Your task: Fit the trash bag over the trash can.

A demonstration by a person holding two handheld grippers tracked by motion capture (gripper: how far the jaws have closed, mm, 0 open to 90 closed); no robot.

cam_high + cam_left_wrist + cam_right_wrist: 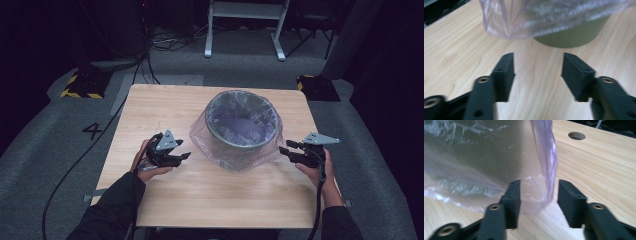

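Note:
A round dark bin (243, 127) lined with a translucent purple plastic bag (200, 140) stands at the middle of the wooden table (210, 195); the bag's loose skirt drapes down over the outside. To its left, my left gripper (186, 156) points at the bin, open. In the left gripper view its jaws (538, 58) stand apart over bare wood, short of the bin's base (571, 37) and the bag (524, 20). On the right, my right gripper (284, 149) is open. In the right gripper view the bag's hanging edge (549, 185) lies between the jaws (539, 183), unpressed.
A round hole (576, 135) is cut in the tabletop near the far right corner. Yellow-and-black striped blocks (80, 85) (315, 85) sit on the grey floor beyond the back corners. A white frame (245, 25) and cables lie farther back.

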